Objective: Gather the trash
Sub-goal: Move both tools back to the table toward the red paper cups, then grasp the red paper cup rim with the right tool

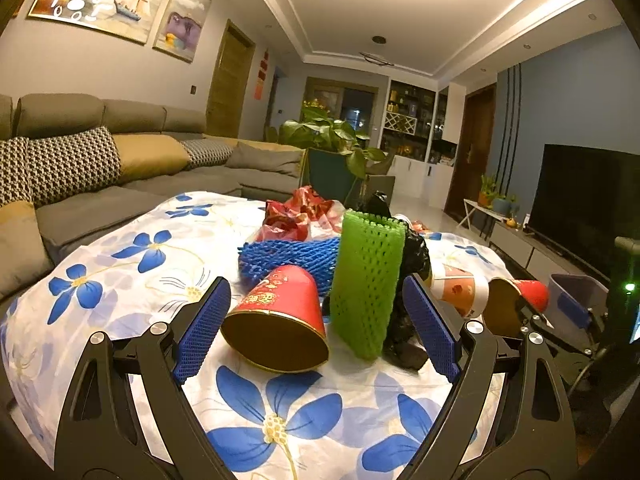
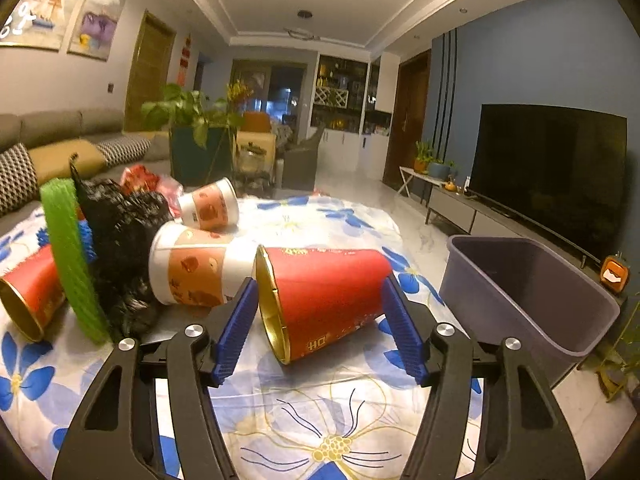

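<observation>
On the flowered tablecloth (image 1: pixel 132 280) lies a heap of trash. In the left wrist view a red paper cup (image 1: pixel 280 320) lies on its side beside an upright green foam net (image 1: pixel 366 280). Both sit between the wide-apart fingers of my left gripper (image 1: pixel 316 286), which is open. Behind them are a blue foam net (image 1: pixel 288 256), a black plastic bag (image 1: pixel 414 256) and red wrappers (image 1: pixel 300 216). My right gripper (image 2: pixel 320 284) is open and straddles a second red cup (image 2: pixel 328 292) that lies on the cloth. Two white-and-orange cups (image 2: pixel 196 272) (image 2: pixel 210 206) lie to its left.
A grey plastic bin (image 2: pixel 532 292) stands off the table's right edge, close to the right gripper. A grey sofa (image 1: pixel 100 168) runs along the left. A potted plant (image 2: pixel 192 120) stands beyond the table, and a TV (image 2: pixel 552 168) on a low cabinet is at right.
</observation>
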Demonstrator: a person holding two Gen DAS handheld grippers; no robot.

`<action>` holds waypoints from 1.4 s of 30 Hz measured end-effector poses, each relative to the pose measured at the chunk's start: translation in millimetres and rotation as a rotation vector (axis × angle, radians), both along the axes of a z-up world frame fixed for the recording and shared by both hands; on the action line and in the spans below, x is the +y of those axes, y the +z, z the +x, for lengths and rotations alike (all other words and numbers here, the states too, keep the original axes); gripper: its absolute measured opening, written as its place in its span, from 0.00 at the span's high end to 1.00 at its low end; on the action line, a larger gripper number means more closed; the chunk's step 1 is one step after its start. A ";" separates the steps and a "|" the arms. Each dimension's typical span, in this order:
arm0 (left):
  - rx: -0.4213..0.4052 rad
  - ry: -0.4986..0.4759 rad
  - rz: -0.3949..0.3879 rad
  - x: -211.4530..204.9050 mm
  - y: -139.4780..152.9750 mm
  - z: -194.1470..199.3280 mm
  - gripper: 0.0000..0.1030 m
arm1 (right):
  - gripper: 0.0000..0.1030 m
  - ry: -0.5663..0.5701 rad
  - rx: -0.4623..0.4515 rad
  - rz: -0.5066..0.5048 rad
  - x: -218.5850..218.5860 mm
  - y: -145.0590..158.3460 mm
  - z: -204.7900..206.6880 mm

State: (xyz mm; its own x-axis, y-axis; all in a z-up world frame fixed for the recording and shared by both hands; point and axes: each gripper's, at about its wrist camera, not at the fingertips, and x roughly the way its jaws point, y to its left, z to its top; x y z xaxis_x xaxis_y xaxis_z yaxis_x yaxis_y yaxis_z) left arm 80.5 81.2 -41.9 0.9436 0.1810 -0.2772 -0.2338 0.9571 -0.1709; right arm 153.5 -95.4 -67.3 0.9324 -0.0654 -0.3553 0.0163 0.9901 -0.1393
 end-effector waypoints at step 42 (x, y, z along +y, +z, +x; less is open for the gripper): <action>0.075 -0.139 -0.083 -0.3 -4.3 73.4 0.77 | 0.96 -0.064 -0.028 0.140 -70.7 2.3 -24.0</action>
